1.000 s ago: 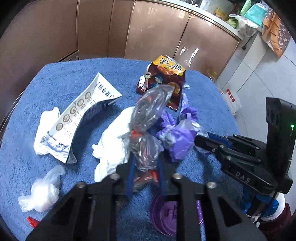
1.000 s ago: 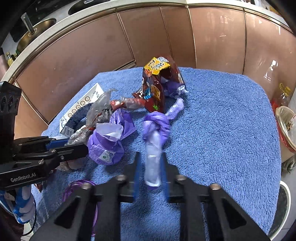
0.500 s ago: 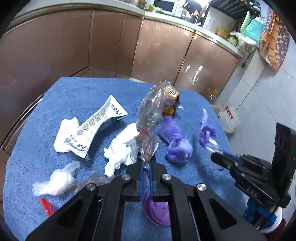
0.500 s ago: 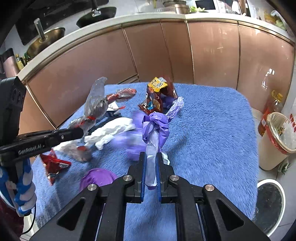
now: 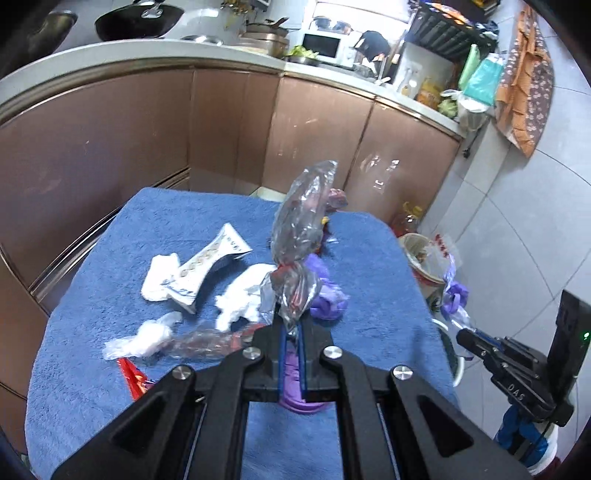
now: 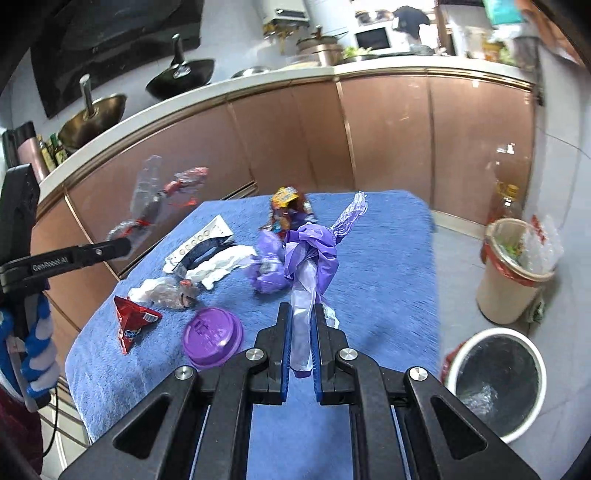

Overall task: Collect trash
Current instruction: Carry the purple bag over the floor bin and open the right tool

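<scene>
Left wrist view: left gripper [image 5: 291, 334] pinches clear wrapper [image 5: 301, 236]; right gripper [image 6: 302, 332] clamps purple bag [image 6: 310, 251], both raised for binning.

A home kitchen: a curved counter [image 6: 258, 88] over brown cabinet doors [image 5: 221, 122] carries a wok [image 5: 138, 22], a microwave [image 5: 327, 46] and bottles at the far side, with waste bins [image 6: 513, 273] on the tiled floor [image 5: 517, 229] at right.

Bright, even daylight with glare on the cabinet doors [image 5: 399, 173], slight motion blur, and dark, curved fisheye edges.
</scene>
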Demonstrator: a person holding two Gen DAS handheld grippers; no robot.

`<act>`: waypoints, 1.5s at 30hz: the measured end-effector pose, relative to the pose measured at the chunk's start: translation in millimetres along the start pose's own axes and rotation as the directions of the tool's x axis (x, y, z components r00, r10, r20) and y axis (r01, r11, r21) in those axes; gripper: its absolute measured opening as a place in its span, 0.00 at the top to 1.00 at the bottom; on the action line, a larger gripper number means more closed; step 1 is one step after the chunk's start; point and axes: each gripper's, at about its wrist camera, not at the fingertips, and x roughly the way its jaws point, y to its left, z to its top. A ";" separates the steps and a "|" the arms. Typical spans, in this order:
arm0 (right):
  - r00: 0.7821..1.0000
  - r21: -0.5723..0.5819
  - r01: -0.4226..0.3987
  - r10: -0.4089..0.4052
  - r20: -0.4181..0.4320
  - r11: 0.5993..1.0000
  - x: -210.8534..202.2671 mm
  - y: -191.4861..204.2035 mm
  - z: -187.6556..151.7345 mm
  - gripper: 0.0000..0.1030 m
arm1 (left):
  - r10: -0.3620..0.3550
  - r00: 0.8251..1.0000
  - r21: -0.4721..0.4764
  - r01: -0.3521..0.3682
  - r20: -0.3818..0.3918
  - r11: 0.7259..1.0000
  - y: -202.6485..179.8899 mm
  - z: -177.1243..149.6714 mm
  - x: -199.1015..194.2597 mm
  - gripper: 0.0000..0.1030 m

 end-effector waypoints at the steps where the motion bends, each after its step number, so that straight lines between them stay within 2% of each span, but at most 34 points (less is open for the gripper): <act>1: 1.000 0.008 0.006 -0.006 0.004 1.000 -8.0 -3.5 -2.8 0.91 | -0.010 1.000 0.008 0.010 -0.001 1.000 -7.5 -0.5 -1.5 0.96; 7: 0.997 0.078 0.075 -0.077 0.024 0.994 -40.5 -44.5 -22.0 0.91 | -0.088 0.995 0.099 0.092 -0.044 0.991 -78.2 -4.0 13.8 0.96; 11: 0.988 0.134 0.146 -0.150 0.023 0.980 -55.6 -83.7 -34.6 0.91 | -0.144 0.984 0.162 0.160 -0.103 0.974 -134.8 -8.6 40.1 0.96; 17: 0.970 0.209 0.240 -0.240 -0.026 0.948 -56.3 -150.9 -51.2 0.91 | -0.189 0.954 0.255 0.247 -0.231 0.935 -219.9 -20.4 96.6 0.96; 23: 0.953 0.300 0.302 -0.283 -0.106 0.905 -27.5 -216.6 -65.1 0.91 | -0.182 0.916 0.302 0.298 -0.358 0.905 -281.4 -34.8 168.8 0.95; 31: 0.932 0.356 0.352 -0.292 -0.214 0.866 18.6 -270.1 -82.5 0.89 | -0.157 0.876 0.312 0.322 -0.456 0.894 -327.4 -49.8 244.3 0.94; 33: 0.926 0.362 0.365 -0.296 -0.233 0.858 26.9 -281.5 -85.7 0.88 | -0.165 0.862 0.300 0.337 -0.479 0.892 -334.3 -51.0 259.1 0.94; 36: 0.914 0.358 0.392 -0.313 -0.258 0.848 35.6 -292.1 -89.5 0.88 | -0.198 0.826 0.252 0.375 -0.527 0.892 -342.7 -54.4 282.4 0.93; 40: 0.895 0.358 0.432 -0.342 -0.288 0.828 38.0 -301.4 -95.1 0.64 | -0.221 0.804 0.223 0.398 -0.553 0.890 -348.0 -60.9 292.7 0.90; 42: 0.891 0.366 0.441 -0.349 -0.291 0.819 34.1 -304.3 -98.6 0.61 | -0.236 0.798 0.210 0.409 -0.554 0.888 -347.1 -61.9 291.1 0.82; 44: 0.884 0.367 0.455 -0.363 -0.295 0.811 30.1 -303.9 -100.2 0.56 | -0.248 0.804 0.205 0.412 -0.541 0.888 -343.5 -60.3 286.2 0.67; 45: 0.882 0.367 0.461 -0.368 -0.296 0.808 28.4 -302.7 -100.3 0.55 | -0.251 0.808 0.205 0.411 -0.533 0.888 -342.7 -59.1 284.1 0.66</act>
